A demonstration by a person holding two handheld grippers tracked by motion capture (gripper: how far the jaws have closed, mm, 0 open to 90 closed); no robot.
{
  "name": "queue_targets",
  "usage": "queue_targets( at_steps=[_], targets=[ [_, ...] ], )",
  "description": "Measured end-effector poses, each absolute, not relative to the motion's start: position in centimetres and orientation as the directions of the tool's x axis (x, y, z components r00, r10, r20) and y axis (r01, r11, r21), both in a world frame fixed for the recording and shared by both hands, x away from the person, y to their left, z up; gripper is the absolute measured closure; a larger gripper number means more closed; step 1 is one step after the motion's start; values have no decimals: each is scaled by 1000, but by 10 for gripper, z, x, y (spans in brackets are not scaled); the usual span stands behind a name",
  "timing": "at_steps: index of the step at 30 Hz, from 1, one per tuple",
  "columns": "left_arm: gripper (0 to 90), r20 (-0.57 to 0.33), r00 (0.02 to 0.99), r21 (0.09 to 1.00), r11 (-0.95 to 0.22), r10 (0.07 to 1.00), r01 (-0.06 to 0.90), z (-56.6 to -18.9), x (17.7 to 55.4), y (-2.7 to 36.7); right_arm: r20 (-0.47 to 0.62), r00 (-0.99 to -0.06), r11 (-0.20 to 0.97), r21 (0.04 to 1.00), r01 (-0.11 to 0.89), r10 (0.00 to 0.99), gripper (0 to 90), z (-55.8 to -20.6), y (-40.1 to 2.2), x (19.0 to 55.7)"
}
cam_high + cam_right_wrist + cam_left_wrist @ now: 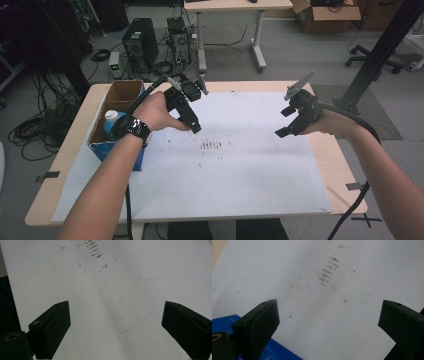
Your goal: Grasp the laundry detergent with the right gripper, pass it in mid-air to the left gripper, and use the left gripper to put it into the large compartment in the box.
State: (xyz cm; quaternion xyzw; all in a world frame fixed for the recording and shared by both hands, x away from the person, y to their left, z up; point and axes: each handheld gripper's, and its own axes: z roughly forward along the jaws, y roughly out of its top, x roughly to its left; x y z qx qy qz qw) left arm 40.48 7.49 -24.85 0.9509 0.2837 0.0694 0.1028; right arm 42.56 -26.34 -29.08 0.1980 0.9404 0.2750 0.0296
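Note:
My left gripper (192, 125) hangs over the left half of a white paper sheet (235, 170), just right of a blue-sided cardboard box (116, 97). In the left gripper view its jaws stand wide apart, so the gripper (328, 320) is open with only the sheet beneath and a blue box corner (274, 351) at the lower left. My right gripper (284, 122) hovers over the sheet's right half, also open. In the right gripper view nothing lies inside the gripper (116, 320). Brown smudges (211, 145) mark the sheet between the two grippers.
A bottle with a white cap (111, 119) stands in the box. Bare wooden table (345, 165) borders the sheet. Beyond the far edge are a computer tower (140, 42), floor cables, another desk (235, 6) and a black post (380, 55) at the right.

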Motion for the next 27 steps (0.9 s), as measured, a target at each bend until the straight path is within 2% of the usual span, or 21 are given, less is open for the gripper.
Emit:
queue_targets(
  at_steps=[27],
  targets=[
    [14, 43, 853, 224, -837, 521, 500, -263, 399, 65, 65, -923, 774, 523, 356, 380, 66, -292, -259, 423]
  ],
)
